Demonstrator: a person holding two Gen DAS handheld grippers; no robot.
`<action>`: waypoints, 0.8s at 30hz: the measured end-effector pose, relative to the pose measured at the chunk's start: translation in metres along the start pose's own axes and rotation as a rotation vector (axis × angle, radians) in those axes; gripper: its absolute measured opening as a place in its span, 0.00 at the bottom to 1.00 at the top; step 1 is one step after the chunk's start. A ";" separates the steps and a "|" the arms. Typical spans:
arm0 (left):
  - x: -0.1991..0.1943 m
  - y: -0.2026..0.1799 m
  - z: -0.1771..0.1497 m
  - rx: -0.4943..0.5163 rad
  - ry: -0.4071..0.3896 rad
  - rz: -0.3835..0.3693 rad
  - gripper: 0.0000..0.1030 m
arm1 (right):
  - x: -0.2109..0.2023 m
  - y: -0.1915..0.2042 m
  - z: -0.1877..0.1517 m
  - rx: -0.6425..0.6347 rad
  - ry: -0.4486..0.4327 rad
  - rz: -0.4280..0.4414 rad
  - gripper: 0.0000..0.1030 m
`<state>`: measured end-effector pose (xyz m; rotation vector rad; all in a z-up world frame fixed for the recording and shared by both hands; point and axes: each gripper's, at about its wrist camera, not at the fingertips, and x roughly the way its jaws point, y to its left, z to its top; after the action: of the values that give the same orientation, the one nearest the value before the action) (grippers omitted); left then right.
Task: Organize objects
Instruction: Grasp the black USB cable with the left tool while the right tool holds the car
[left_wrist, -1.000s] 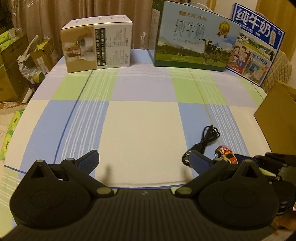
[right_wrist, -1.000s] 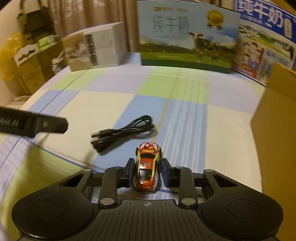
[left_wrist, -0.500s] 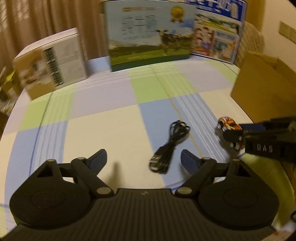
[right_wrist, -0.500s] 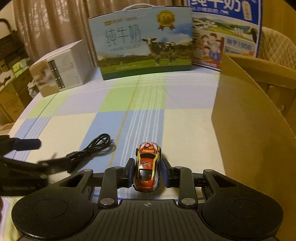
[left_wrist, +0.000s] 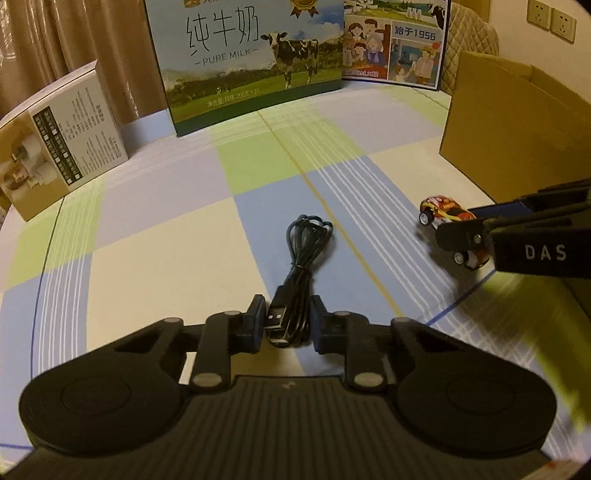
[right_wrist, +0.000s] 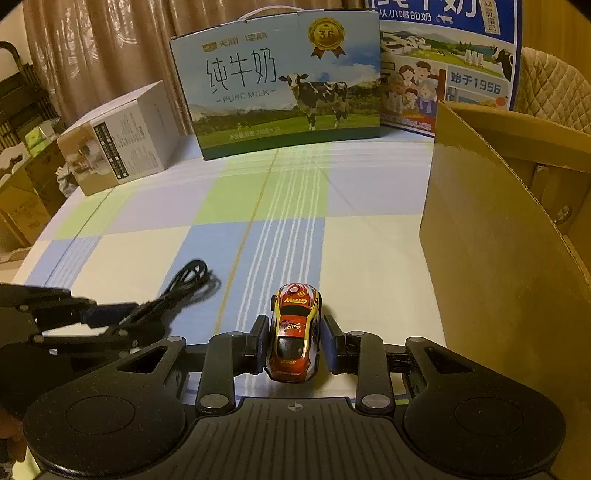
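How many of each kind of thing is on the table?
Toy car: 1
Black cable: 1
Milk boxes, one with a cow and one blue: 2
White box: 1
Brown cardboard box: 1
Total: 6

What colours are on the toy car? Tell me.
Red, yellow and white toy car, clearest in the right wrist view.

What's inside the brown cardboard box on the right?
From the right wrist view, the cardboard box is open-topped, and only its inner wall and one small round dark spot show. Its near wall covers the floor, so any contents are hidden.
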<state>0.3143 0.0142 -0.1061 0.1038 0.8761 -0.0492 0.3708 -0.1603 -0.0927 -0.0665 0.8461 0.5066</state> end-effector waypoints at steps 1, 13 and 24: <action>-0.002 0.000 -0.001 -0.011 0.007 -0.005 0.20 | -0.001 0.000 0.000 0.003 0.001 0.006 0.26; -0.053 -0.024 -0.048 -0.039 0.132 -0.037 0.19 | -0.030 0.012 -0.004 0.014 0.029 0.072 0.26; -0.060 -0.034 -0.042 -0.015 0.054 -0.052 0.30 | -0.047 0.015 -0.010 -0.004 0.055 0.093 0.26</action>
<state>0.2409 -0.0146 -0.0891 0.0682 0.9333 -0.0888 0.3308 -0.1686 -0.0629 -0.0452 0.9050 0.5966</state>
